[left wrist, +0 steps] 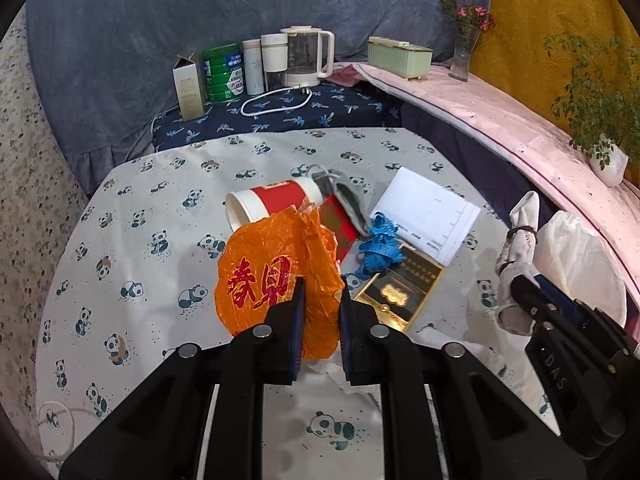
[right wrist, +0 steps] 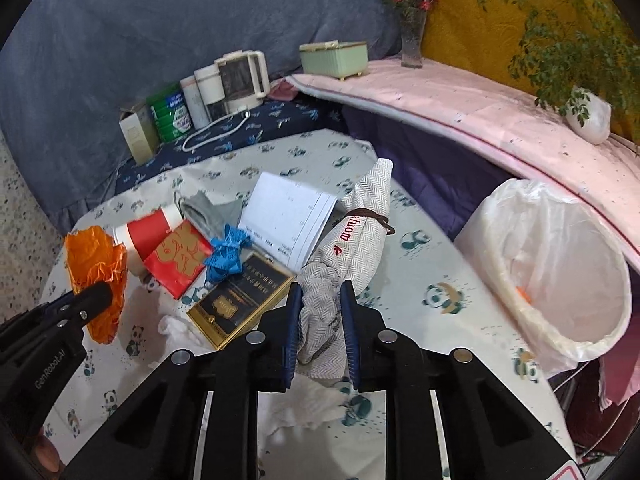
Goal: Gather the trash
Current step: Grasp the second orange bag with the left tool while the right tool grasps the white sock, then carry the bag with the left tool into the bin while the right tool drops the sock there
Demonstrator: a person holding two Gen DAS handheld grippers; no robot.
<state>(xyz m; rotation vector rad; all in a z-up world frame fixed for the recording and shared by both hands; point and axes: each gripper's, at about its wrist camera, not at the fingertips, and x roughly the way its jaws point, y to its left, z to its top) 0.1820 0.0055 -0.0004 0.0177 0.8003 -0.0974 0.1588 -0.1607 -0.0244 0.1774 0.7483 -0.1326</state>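
My left gripper (left wrist: 322, 292) is shut on a crumpled orange wrapper (left wrist: 264, 280) with red characters, held above the panda-print table; the wrapper also shows in the right wrist view (right wrist: 96, 268). My right gripper (right wrist: 320, 292) is shut on a rolled grey-white cloth bundle (right wrist: 352, 236) tied with a brown band; the bundle also shows in the left wrist view (left wrist: 516, 256). A white-lined trash bin (right wrist: 560, 264) stands at the table's right edge. On the table lie a red paper cup (left wrist: 276, 200), a red packet (right wrist: 178, 258), a blue ribbon (left wrist: 378, 248), a black-gold box (left wrist: 400, 292) and white paper (left wrist: 428, 212).
A grey cloth piece (left wrist: 344, 196) lies behind the cup. Crumpled white tissue (right wrist: 308, 400) lies under my right gripper. At the back stand a kettle (left wrist: 306, 56), a green tin (left wrist: 224, 72) and a carton (left wrist: 188, 86). A pink ledge (left wrist: 500, 120) carries a mint box (left wrist: 400, 58), a vase and a plant.
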